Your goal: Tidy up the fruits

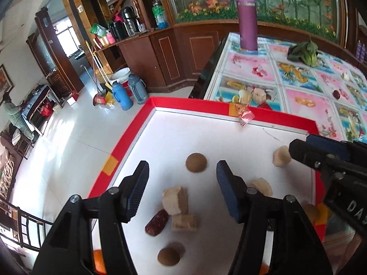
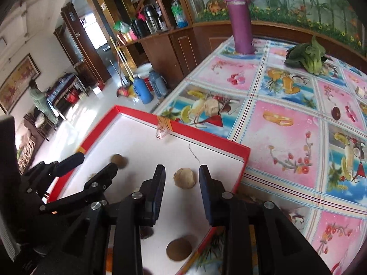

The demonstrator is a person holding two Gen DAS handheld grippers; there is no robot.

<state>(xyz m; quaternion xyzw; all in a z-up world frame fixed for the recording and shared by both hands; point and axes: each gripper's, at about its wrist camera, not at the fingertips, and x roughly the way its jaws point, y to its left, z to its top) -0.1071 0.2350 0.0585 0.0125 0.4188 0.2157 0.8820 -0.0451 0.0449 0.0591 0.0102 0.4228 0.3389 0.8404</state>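
Red-rimmed box lid [image 1: 183, 103] is sitting on the fruit-print tablecloth [image 2: 286, 123], holding the scattered pieces. You are hovering your left gripper [image 1: 182, 174], jaws wide and empty, over the pale chunk [image 1: 175, 200]; your right gripper [image 2: 182, 178], also wide, is framing a rough, light piece [image 2: 184, 177]. Pinch its flatter sides gently; it is probably crumbly.

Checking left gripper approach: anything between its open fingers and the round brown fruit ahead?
Left wrist view: bare white tray floor between the left gripper and the round brown fruit. The pale chunks lie nearer, beneath the fingers.
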